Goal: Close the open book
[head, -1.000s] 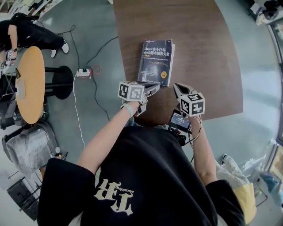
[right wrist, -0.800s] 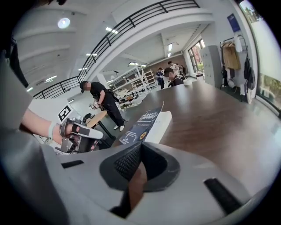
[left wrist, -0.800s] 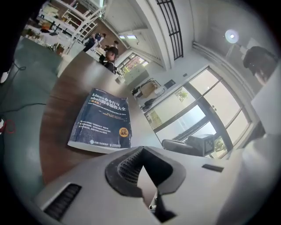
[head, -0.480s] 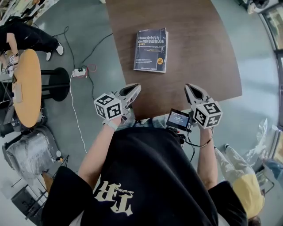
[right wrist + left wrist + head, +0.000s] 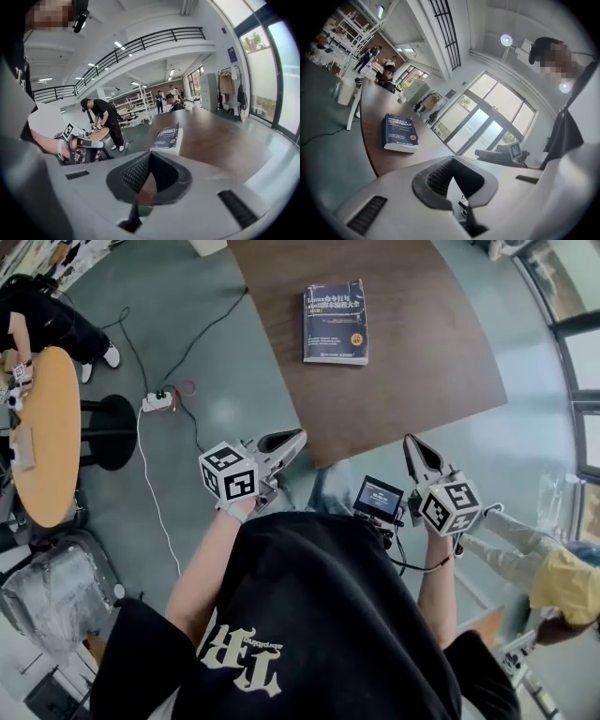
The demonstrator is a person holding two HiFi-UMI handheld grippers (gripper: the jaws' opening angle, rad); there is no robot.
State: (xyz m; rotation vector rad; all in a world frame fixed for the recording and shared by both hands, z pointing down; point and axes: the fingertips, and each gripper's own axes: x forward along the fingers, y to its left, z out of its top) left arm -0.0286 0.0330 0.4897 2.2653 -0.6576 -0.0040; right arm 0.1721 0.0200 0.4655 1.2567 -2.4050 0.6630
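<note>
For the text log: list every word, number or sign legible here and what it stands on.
"Linux": opens the title on the cover of the book; the Chinese characters after it are too small to read surely.
Black shirt: large gothic letters seen upside down, not surely readable; the small line beside them is blurred.
Small screen: text too small.
Blue wall sign: too small.
Marker cubes: square patterns only, no words.
</note>
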